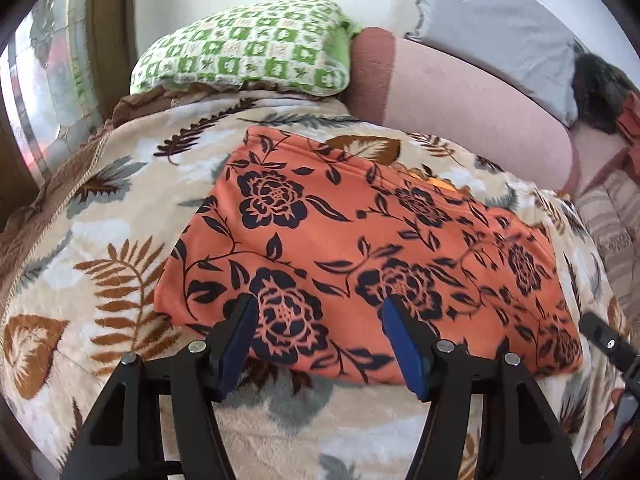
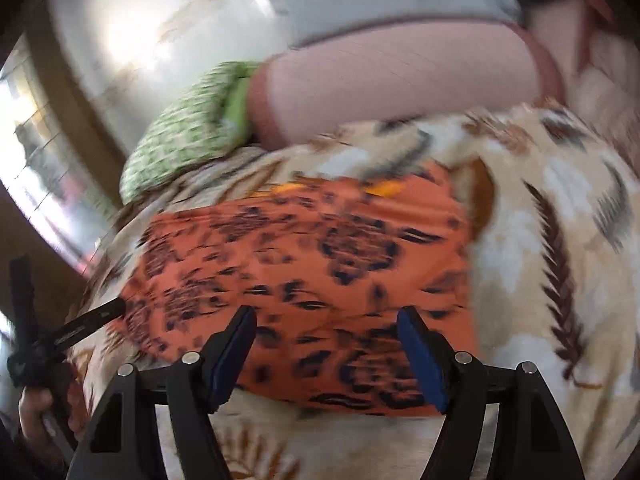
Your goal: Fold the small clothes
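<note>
Jaws spread and empty on both the left gripper (image 1: 316, 312) and right gripper (image 2: 326, 322), each hovers over the near edge of the orange floral garment (image 1: 360, 232) lying flat on the leaf-print blanket (image 1: 100, 208), so pinch both near corners evenly before folding toward the far edge.

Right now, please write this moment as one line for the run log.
left gripper: open, empty | right gripper: open, empty | orange floral garment: flat on leaf-print blanket | right view: blurred
</note>
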Available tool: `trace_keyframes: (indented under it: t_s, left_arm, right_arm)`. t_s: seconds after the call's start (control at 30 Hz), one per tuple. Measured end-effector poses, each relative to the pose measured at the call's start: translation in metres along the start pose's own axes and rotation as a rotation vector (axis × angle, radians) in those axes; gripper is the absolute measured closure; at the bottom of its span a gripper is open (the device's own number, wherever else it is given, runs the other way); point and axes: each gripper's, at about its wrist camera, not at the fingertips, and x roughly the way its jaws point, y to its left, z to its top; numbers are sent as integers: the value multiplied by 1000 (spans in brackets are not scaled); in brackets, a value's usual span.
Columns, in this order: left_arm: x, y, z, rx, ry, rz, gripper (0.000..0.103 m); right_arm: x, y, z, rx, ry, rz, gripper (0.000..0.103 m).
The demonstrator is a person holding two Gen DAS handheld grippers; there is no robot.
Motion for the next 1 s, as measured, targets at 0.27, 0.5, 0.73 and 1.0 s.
trace_keyframes:
  t_s: [0.27,0.5,0.73,1.0]
  left_arm:
    - [-20,27,0,-1,-32,42,38]
    - [-7,24,6,-28,-25,127,38]
    - [-4,19,12,-22,-57,170,38]
    - [-16,43,17,-48,-68,158,38]
  right_arm:
    - [-15,-156,-4,401,-117,196,26]
    - [20,-314,12,564,-157,414,15]
    - [-90,-456,-20,618,-459,180,33]
    - [-96,-416,18,469,-336,-15,30]
